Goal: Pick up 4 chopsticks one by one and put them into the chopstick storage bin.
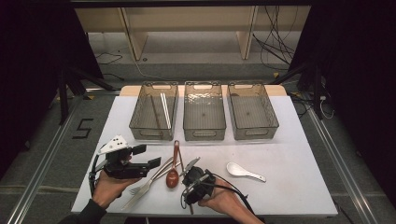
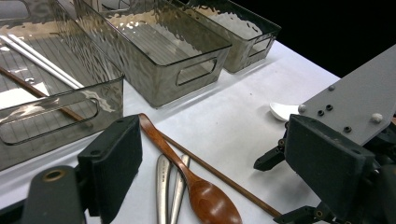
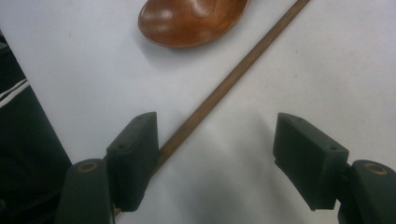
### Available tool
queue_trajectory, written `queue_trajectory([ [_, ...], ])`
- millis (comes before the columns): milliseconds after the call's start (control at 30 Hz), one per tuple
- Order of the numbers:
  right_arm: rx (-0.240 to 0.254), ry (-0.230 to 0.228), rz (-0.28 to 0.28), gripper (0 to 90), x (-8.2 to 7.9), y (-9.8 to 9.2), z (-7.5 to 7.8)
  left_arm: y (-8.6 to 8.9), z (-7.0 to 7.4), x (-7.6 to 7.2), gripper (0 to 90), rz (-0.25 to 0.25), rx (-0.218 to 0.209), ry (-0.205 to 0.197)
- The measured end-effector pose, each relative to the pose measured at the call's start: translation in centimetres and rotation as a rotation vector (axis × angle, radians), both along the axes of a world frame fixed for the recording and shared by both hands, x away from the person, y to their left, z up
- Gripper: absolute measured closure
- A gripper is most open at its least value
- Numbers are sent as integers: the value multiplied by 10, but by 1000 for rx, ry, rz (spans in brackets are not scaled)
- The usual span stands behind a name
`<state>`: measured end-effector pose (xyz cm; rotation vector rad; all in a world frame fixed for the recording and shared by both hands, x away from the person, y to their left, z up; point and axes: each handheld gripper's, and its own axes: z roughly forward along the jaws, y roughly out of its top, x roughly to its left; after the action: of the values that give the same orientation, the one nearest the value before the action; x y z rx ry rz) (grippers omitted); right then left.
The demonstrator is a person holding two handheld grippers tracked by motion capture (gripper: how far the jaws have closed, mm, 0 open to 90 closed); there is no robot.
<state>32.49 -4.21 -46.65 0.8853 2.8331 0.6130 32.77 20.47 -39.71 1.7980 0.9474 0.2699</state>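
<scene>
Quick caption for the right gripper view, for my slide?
Right gripper, jaws open, poised low over a brown chopstick lying on the white table, beside the wooden spoon.

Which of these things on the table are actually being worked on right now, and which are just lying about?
In the job:
right hand-held gripper, open
brown chopstick beneath it
left bin, already holding chopsticks

Lying about:
wooden spoon
white spoon
metal fork

On the white table (image 1: 289,154), three clear bins (image 1: 204,112) stand in a row; the left one holds chopsticks (image 1: 164,109). Nearer, a wooden spoon (image 1: 173,168), fork (image 1: 142,186) and white spoon (image 1: 243,171) lie between the left gripper (image 1: 147,156) and right gripper (image 1: 190,167).
</scene>
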Motion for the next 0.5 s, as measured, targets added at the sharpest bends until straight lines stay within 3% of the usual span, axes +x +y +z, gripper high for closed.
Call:
queue_trajectory([
  [233,5,20,-10,342,1,-1,1,1,-2,1,186,3,4,6],
  [400,-40,6,22,348,-3,4,-4,-1,-2,0,186,-5,11,7],
  [500,-49,7,16,412,-2,3,-2,-1,-2,0,186,-5,12,8],
])
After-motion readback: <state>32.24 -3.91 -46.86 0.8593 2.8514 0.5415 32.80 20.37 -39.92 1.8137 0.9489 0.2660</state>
